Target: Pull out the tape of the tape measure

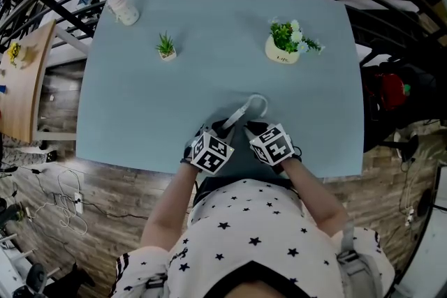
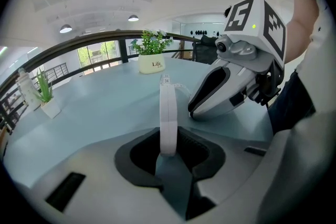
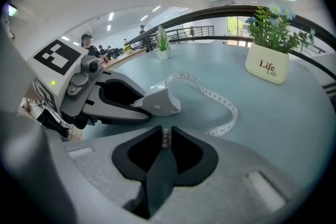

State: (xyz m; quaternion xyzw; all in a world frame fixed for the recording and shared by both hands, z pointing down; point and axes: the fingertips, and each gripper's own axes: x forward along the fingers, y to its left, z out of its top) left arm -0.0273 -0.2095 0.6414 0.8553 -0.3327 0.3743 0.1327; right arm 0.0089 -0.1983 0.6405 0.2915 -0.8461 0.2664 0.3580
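Observation:
In the left gripper view a white round tape measure case (image 2: 168,118) stands on edge between the jaws of my left gripper (image 2: 169,138), which is shut on it. My right gripper (image 3: 166,136) is shut on the small metal end of the tape (image 3: 165,138). The white numbered tape (image 3: 223,107) curls in a loose loop over the pale blue table (image 1: 140,101) from that end back to the case (image 3: 160,102). In the head view both grippers, left (image 1: 222,129) and right (image 1: 248,128), sit close together near the table's front edge, with the loop (image 1: 255,104) just beyond them.
A white pot of flowers marked "Life" (image 1: 283,45) stands at the back right, a small green plant (image 1: 166,47) at the back left, and a bottle (image 1: 124,9) in the far left corner. A dark railing runs behind the table.

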